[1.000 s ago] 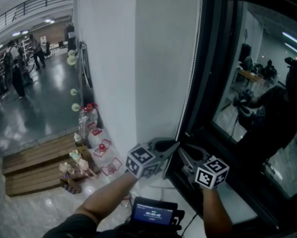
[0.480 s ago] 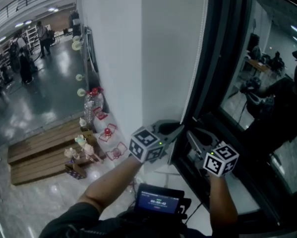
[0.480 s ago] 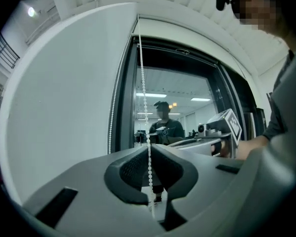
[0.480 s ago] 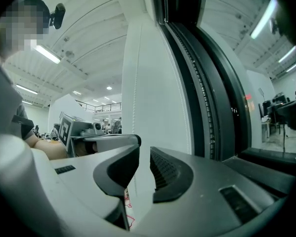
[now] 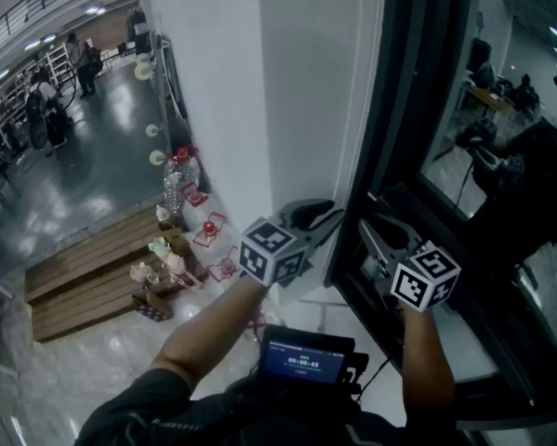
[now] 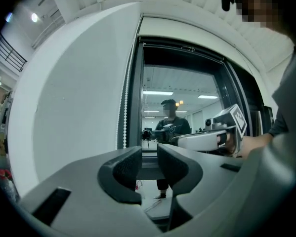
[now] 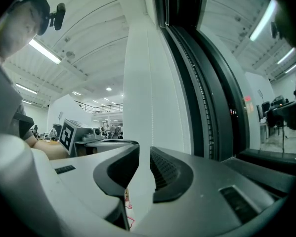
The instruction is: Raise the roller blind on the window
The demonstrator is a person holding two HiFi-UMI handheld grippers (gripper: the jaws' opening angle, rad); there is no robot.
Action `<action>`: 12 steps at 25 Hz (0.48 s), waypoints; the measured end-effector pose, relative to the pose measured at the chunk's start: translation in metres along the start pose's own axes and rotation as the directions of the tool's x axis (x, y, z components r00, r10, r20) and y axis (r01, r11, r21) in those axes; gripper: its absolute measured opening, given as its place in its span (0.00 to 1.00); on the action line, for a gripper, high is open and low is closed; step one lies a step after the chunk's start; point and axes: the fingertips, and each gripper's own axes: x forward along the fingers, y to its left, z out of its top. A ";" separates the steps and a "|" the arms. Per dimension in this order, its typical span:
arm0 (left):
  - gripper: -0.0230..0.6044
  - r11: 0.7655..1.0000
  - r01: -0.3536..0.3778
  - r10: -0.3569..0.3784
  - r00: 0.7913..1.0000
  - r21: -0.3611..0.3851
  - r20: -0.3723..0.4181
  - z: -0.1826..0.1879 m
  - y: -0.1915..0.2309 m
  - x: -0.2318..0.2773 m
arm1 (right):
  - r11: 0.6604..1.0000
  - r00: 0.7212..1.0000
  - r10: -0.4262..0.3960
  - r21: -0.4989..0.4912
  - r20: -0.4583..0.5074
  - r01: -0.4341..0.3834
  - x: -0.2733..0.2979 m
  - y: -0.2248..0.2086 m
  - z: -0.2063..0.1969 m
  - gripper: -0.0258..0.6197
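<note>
Because a roller blind like this is worked from its side cord, both grippers sit low at the left edge of the window (image 5: 501,147) rather than at the glass. The pane is bare and mirrors the room wherever it shows. No blind fabric can be made out over it, so the roller blind is either wound well up or out of sight above; I cannot tell which. Between the white wall (image 5: 297,82) and the dark window frame (image 5: 404,128) hangs the bead chain (image 6: 123,112) that drives the blind, which is why both tools point level at that seam.

The left gripper (image 5: 330,216) has just been opening its jaws. They now stand wide, with only the view of the window between them, and the chain drops just to their left, outside the pads. That reads as a release before taking a fresh hold.

The right gripper (image 5: 371,230) has its jaws part open, leaving a narrow gap. A thin pale line, perhaps a strand of the cord, rises from that gap close to one pad, but the pads do not visibly pinch it.
</note>
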 end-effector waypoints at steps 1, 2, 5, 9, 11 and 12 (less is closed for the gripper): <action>0.20 1.000 -0.003 0.003 1.000 -0.002 0.003 0.001 0.000 -0.001 | 1.000 1.000 -0.001 -0.003 0.001 0.001 -0.001 0.001 0.001 0.17; 0.20 1.000 -0.006 0.006 1.000 -0.004 0.006 0.001 0.000 -0.003 | 1.000 1.000 -0.001 -0.007 0.002 0.001 -0.002 0.001 0.002 0.17; 0.20 1.000 -0.005 0.006 1.000 -0.013 0.020 0.003 0.000 -0.008 | 1.000 1.000 -0.005 -0.008 0.009 0.005 -0.004 0.004 0.003 0.17; 0.20 1.000 -0.006 0.007 0.999 -0.014 0.048 0.005 -0.003 -0.016 | 1.000 1.000 -0.017 0.003 0.024 0.017 -0.009 0.006 0.003 0.17; 0.20 1.000 -0.014 0.015 0.999 -0.016 0.046 0.003 -0.003 -0.020 | 1.000 0.999 -0.024 0.005 0.029 0.024 -0.011 0.006 0.003 0.17; 0.19 1.000 -0.020 0.021 0.999 -0.022 0.046 0.001 -0.003 -0.022 | 1.000 0.999 -0.026 0.005 0.031 0.025 -0.012 0.007 0.003 0.17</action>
